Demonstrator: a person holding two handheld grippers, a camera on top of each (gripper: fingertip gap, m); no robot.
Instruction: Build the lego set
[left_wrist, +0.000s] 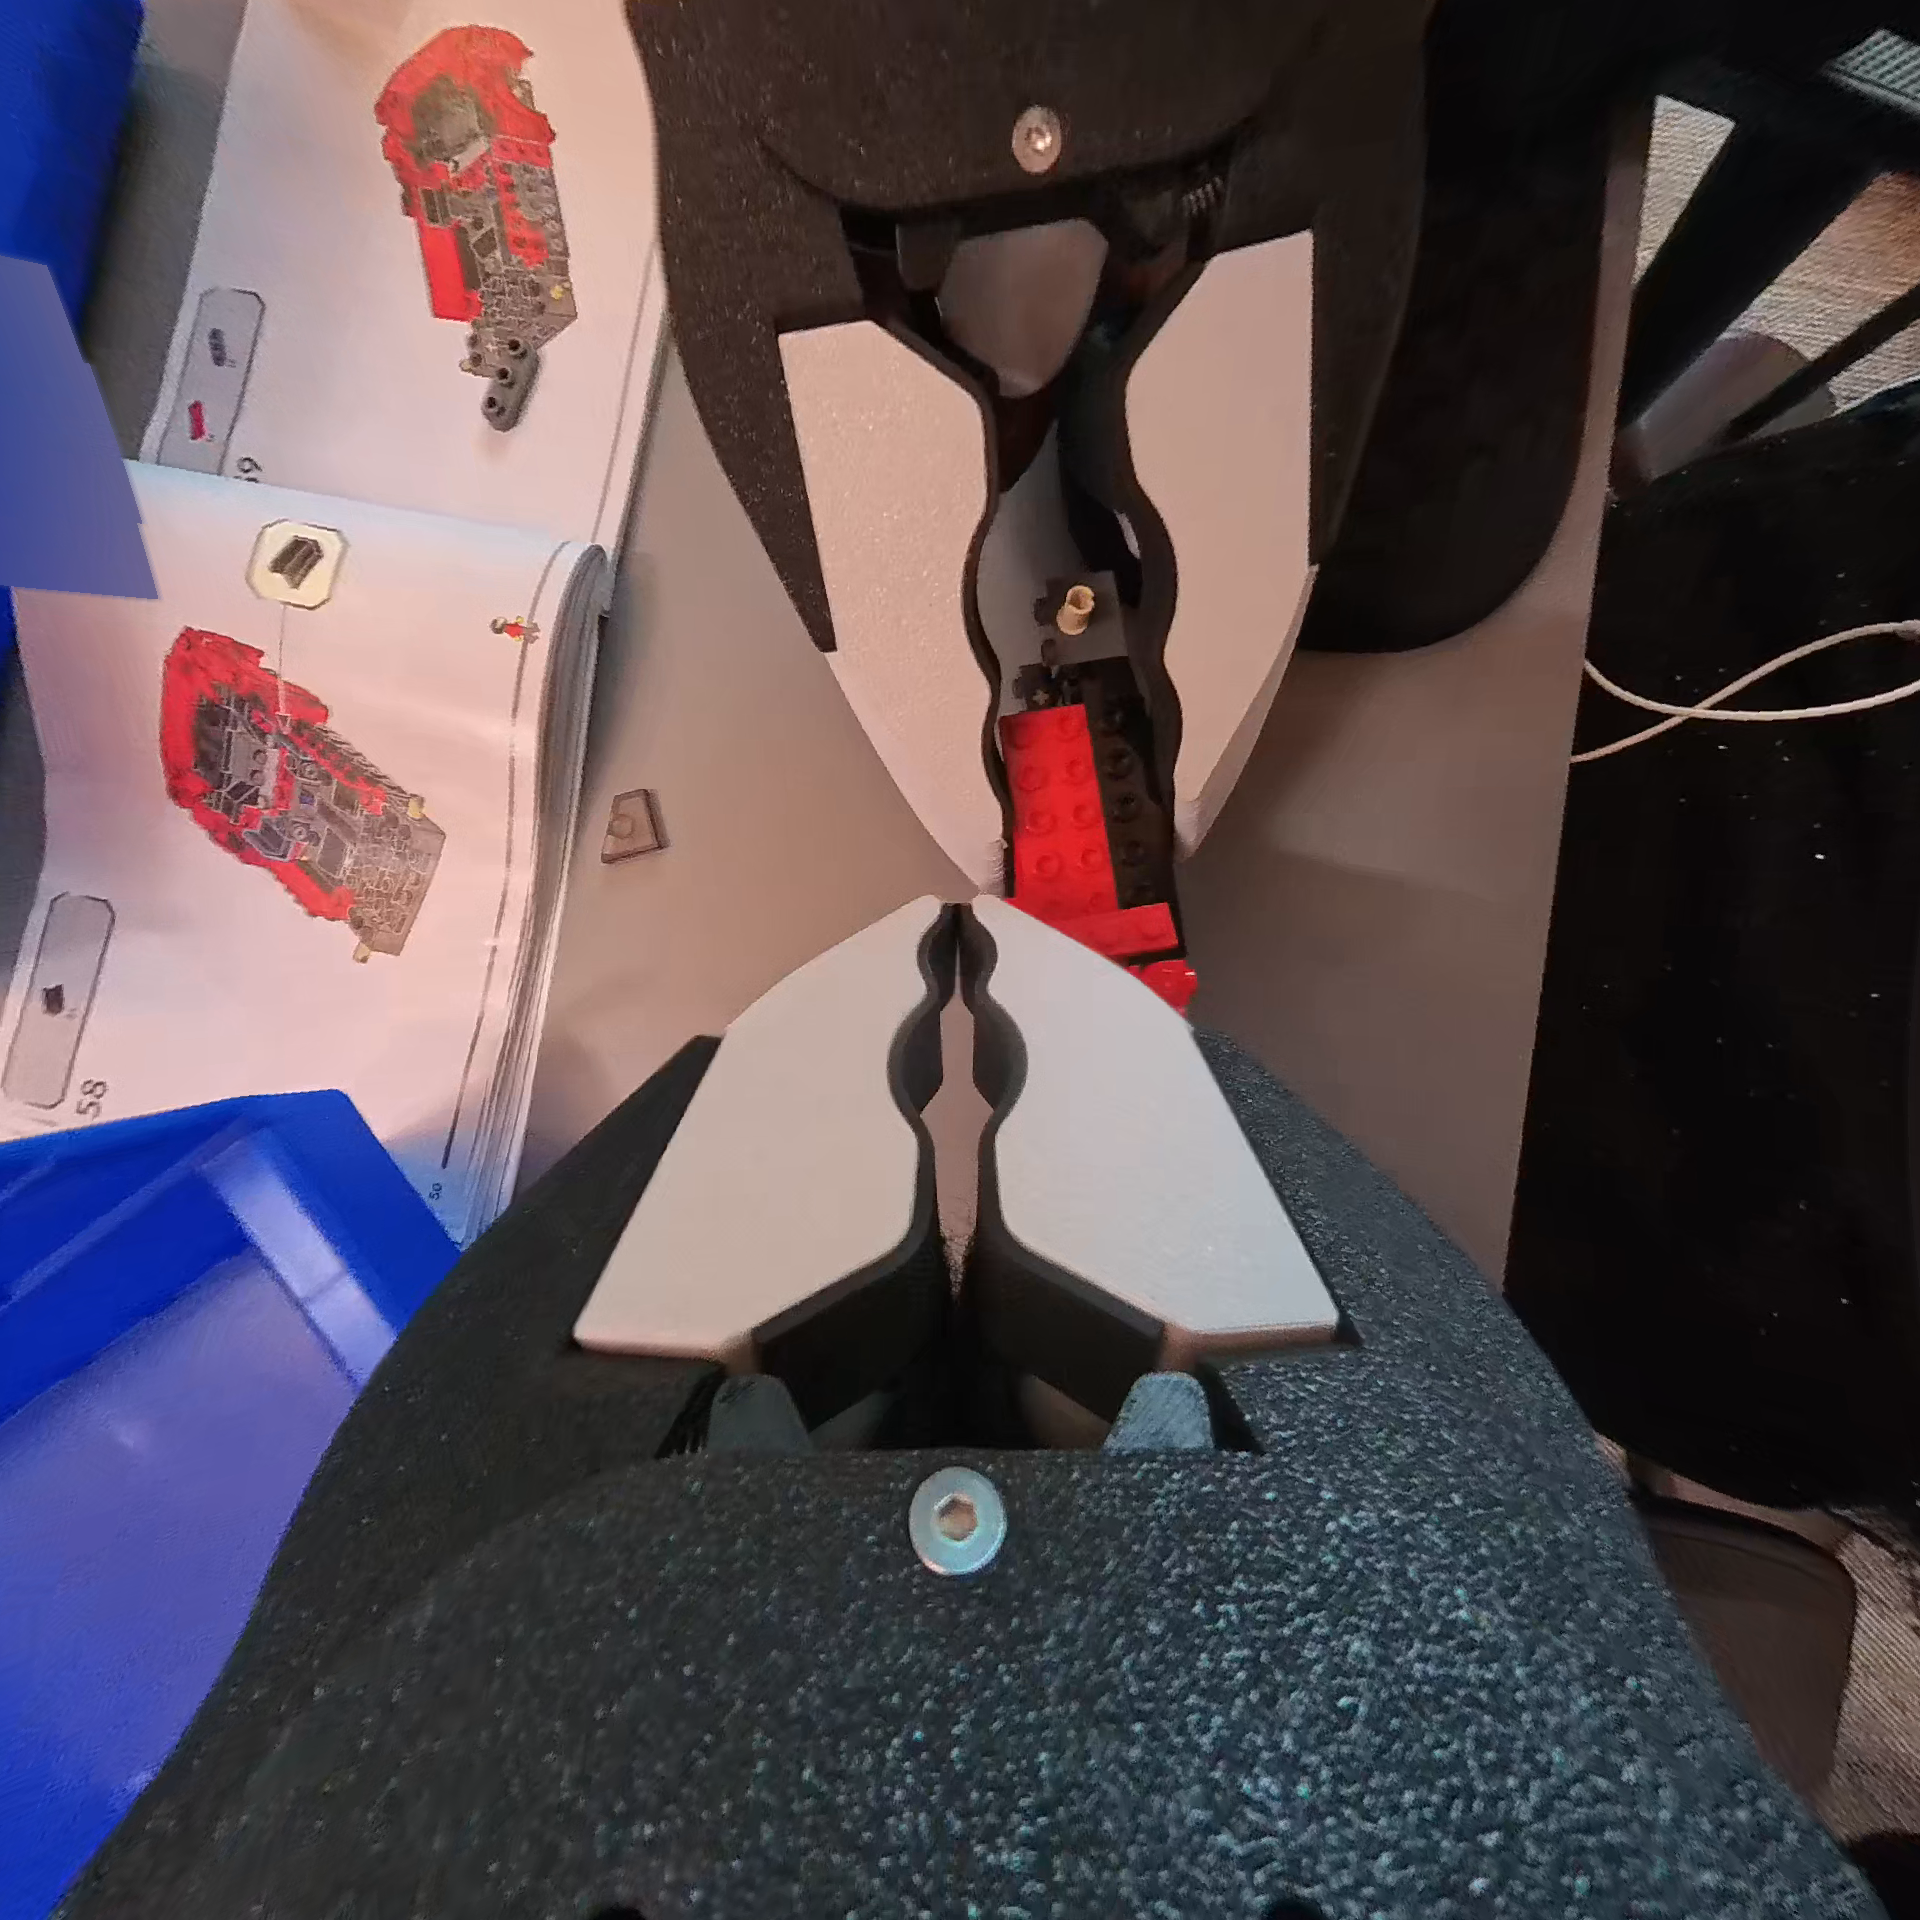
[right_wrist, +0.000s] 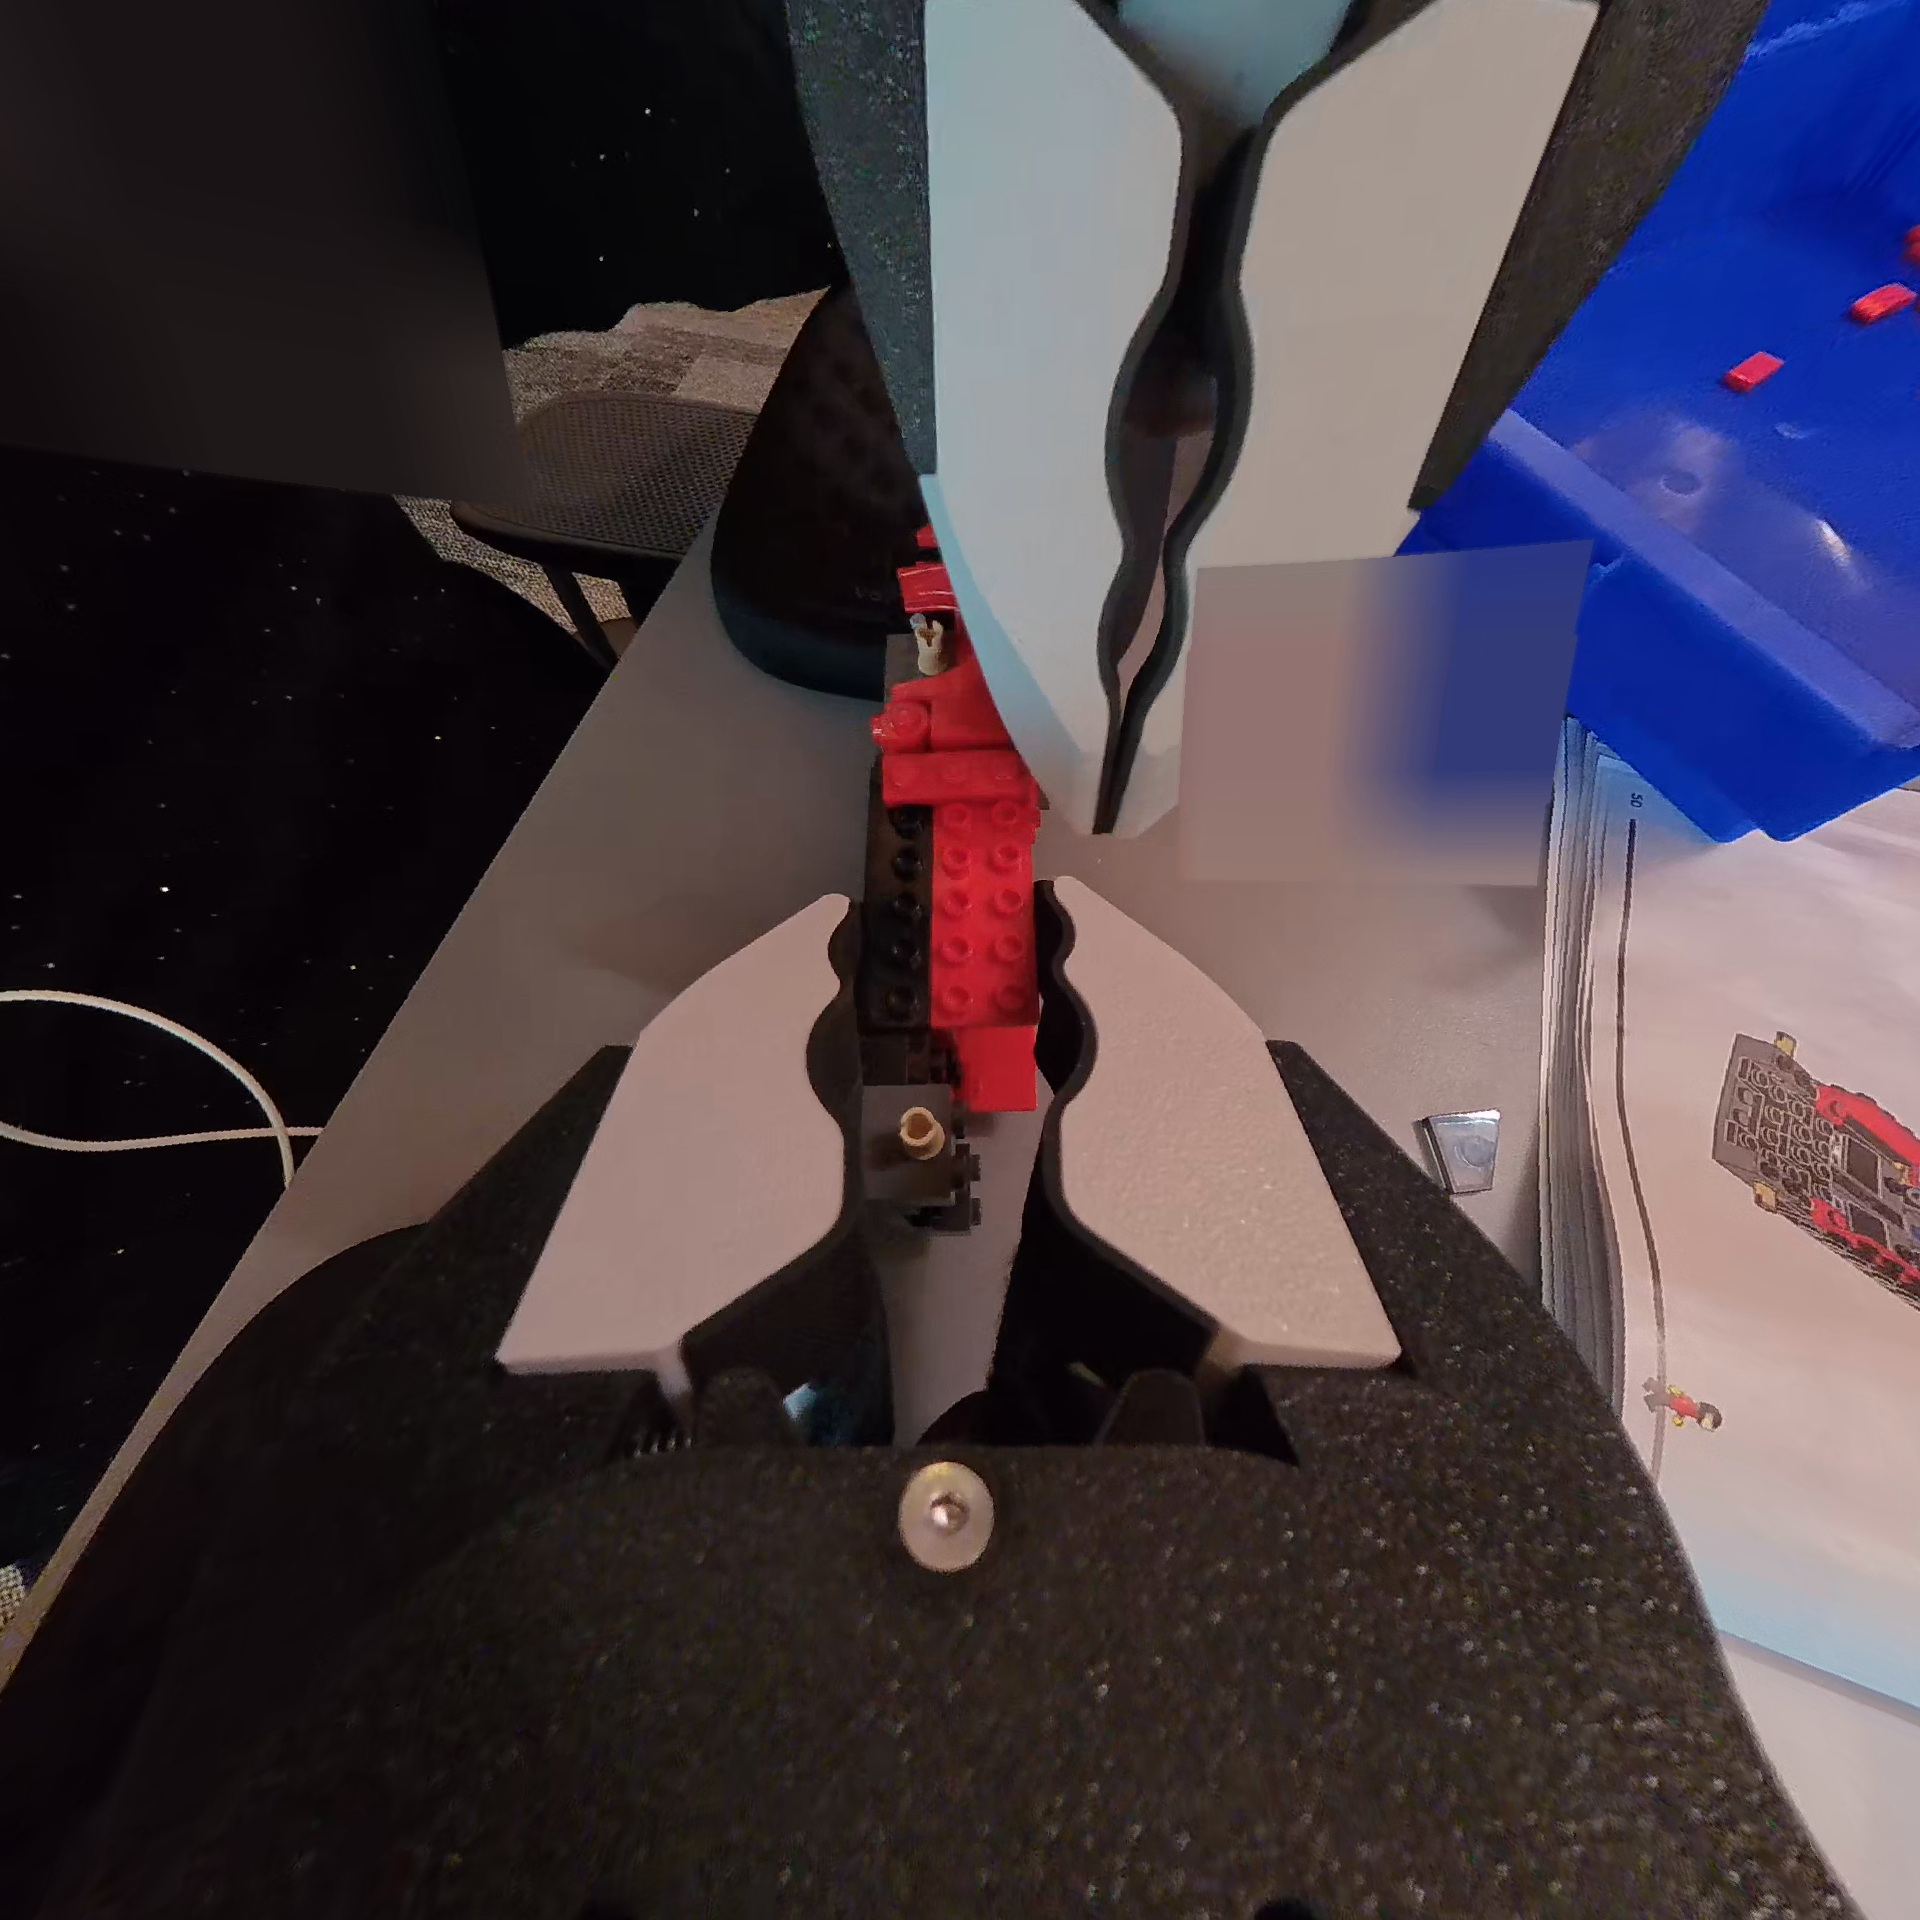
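A partly built lego model (right_wrist: 982, 935), red and black with a tan pin on a grey part, sits between the fingers of my right gripper (right_wrist: 945, 899), which is shut on its sides and holds it over the grey table (right_wrist: 623, 883). My left gripper (left_wrist: 956, 912) faces it, tip to tip. Its jaws are shut and nothing shows between them. Its tips (right_wrist: 1117, 826) are just right of the model's red studded top. In the left wrist view the model (left_wrist: 1060, 810) shows between the right gripper's fingers (left_wrist: 1091, 847).
An open instruction booklet (left_wrist: 312, 831) lies on the table beside a blue bin (left_wrist: 156, 1299). The bin (right_wrist: 1714, 468) holds loose red pieces (right_wrist: 1756, 369). A small grey wedge piece (left_wrist: 632, 826) lies by the booklet. A white cable (right_wrist: 156, 1039) runs past the table edge. My left and right fingertips are right by each other.
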